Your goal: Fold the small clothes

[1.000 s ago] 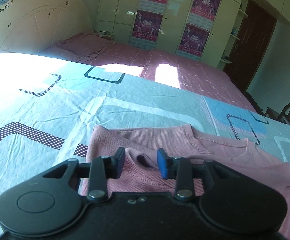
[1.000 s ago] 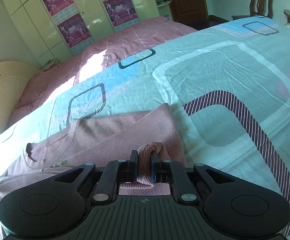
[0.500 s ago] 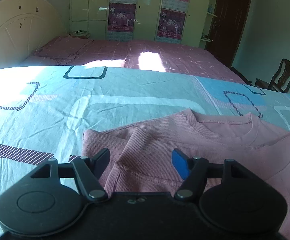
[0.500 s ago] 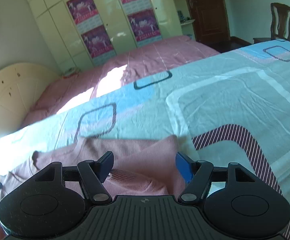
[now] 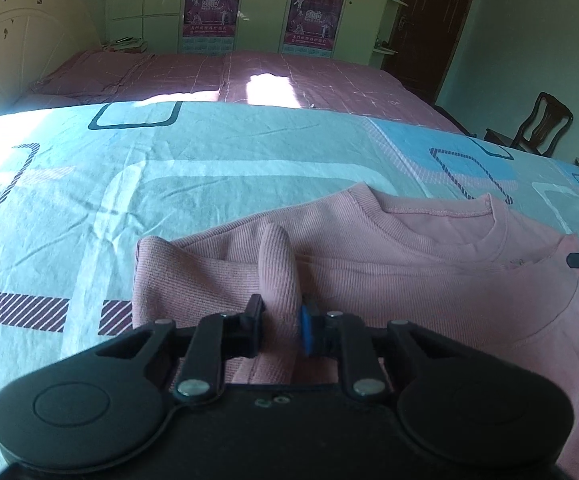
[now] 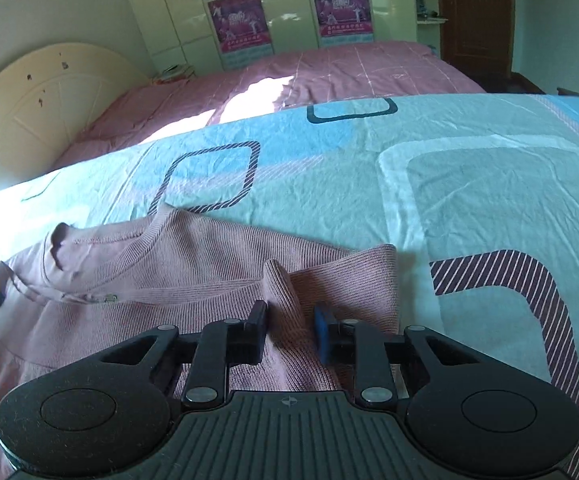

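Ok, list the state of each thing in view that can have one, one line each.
Pink ribbed knit sweater: lying on the bed, sides folded in, a ridge pinched up at each end.
Left gripper: jaws closing on a pinched ridge of the sweater.
Right gripper: jaws closing on a sweater ridge.
Dark wooden door: shut.
Patterned teal bedsheet: spread, wrinkled.

Both grippers are matte black with silver screws and one blue-padded finger

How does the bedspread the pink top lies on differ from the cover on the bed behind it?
The near bedspread is pale mint and blue with large rounded-square outlines and striped bands; the far bed cover is dusty pink with thin pale grid lines. The near one carries the pink top; the far one carries no clothes. Sunlight patches fall on both.
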A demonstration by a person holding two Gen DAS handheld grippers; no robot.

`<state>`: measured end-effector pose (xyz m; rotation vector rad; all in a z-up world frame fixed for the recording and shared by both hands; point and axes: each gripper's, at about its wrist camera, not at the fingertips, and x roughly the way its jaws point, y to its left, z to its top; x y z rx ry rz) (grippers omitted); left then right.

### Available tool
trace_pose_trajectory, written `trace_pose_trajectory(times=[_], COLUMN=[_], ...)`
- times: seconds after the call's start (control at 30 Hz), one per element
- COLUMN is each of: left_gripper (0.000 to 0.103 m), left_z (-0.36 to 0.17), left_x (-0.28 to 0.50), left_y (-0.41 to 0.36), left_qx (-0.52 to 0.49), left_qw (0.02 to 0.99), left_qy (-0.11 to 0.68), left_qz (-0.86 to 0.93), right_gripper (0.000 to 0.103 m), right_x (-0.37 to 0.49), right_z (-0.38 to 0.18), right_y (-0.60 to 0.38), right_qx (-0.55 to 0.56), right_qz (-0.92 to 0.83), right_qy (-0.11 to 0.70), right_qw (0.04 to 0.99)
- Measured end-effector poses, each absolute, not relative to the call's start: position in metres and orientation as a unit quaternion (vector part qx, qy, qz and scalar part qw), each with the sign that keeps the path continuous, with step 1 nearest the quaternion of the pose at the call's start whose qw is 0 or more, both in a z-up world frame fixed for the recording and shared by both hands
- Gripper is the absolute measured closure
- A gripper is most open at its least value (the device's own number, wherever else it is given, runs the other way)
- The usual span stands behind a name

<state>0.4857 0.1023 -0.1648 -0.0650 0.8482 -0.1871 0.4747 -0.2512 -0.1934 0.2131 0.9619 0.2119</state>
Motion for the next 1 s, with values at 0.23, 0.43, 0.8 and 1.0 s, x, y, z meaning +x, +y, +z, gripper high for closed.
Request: trace_pose_trajectory(times=[0.23, 0.43, 0.8, 1.0], left_gripper=[0.089, 0.089, 0.085, 0.052], left_z=[-0.138, -0.128, -0.175, -0.163], left_x=[0.469, 0.485, 0.490, 0.480], left_y=[0.105, 0.107, 0.099, 0.100], left_qx=[-0.063, -0.078, -0.026, -0.002], left_qw=[0.939, 0.950, 0.933, 0.930], left_qy=[0.330, 0.302, 0.358, 0.366], left_qz=[-0.068, -0.027, 0.021, 0.017], right_gripper=[0.096, 0.096, 0.101, 0.101], right_x=[0.464, 0.481, 0.494, 0.482], right_z=[-0.165, -0.157, -0.208, -0.189], right_y=[-0.260, -0.260, -0.254, -0.258], right_qx=[0.122, 0.131, 0.115, 0.123], right_qz=[0.096, 0.054, -0.029, -0.021], right_qy=[0.396, 0.363, 0.410, 0.399], right_qw=[0.905, 0.921, 0.905, 0.908])
